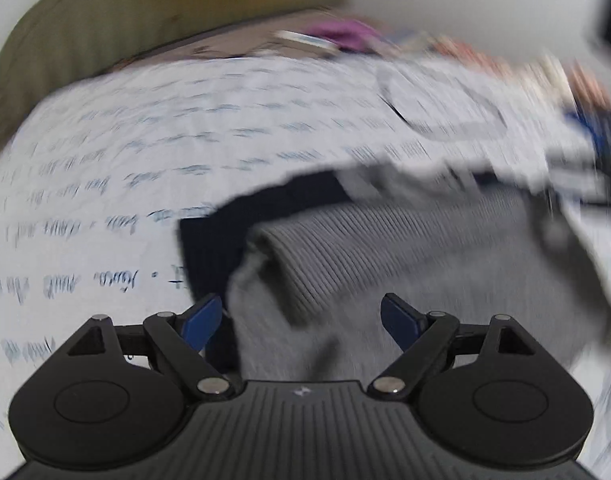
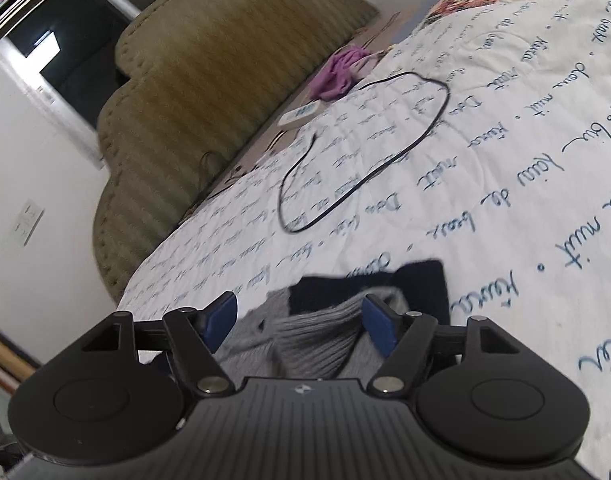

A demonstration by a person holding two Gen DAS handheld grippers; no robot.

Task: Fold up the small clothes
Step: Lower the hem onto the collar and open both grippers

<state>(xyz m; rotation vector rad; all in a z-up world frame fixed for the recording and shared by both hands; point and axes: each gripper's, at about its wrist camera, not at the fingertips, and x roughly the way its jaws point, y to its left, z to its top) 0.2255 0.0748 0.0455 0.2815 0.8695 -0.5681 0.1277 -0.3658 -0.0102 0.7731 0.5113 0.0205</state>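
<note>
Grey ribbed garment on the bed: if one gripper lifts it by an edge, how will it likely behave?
The grey ribbed garment lies creased and folded over, so it would probably droop limply. Its knit ribbing looks grippy, unlikely to slip. The open right gripper straddles it.

A bed (image 2: 485, 152) fills most of both views, covered by a white quilt (image 2: 505, 184) printed with blue handwriting. At its head stands an olive-green padded headboard (image 2: 193, 112) with a scalloped top edge, against a white wall (image 2: 37, 184). A dark window (image 2: 77, 52) with a pale frame sits beside it, and a switch plate (image 2: 27, 222) lower on the wall.
</note>
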